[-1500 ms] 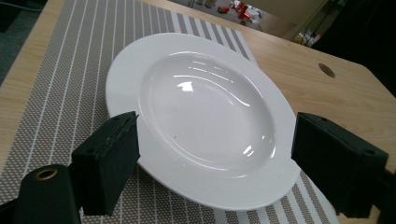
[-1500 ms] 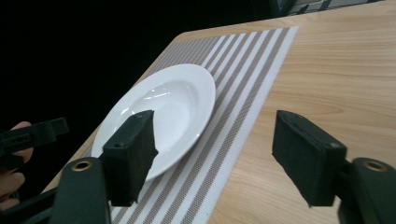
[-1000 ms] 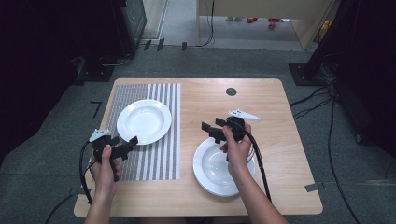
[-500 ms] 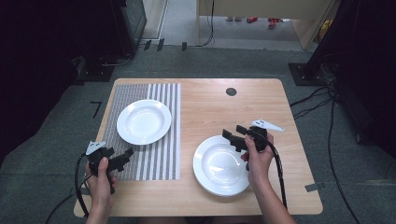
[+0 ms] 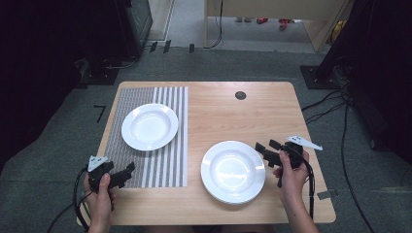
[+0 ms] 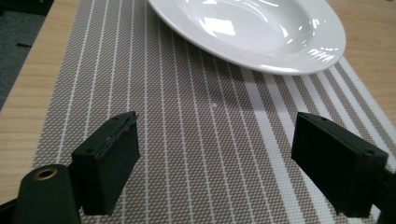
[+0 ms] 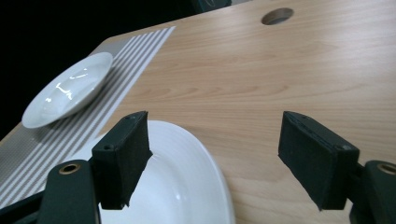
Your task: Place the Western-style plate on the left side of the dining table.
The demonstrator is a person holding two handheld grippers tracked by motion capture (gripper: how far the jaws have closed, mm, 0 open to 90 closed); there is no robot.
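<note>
Both tongs gape, empty: left tongs (image 5: 127, 171) lower left over striped mat (image 5: 165, 160), right tongs (image 5: 265, 151) beside near plate (image 5: 233, 171) on bare worktop (image 5: 218, 111). Far plate (image 5: 149, 126) on mat, upper left. Goal unstated; progress unclear.

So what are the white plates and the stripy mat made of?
The plates look like glazed ceramic: smooth, white, with bright glints of light. The mat looks like woven plastic or fabric; you can see a fine weave with no shine.
</note>
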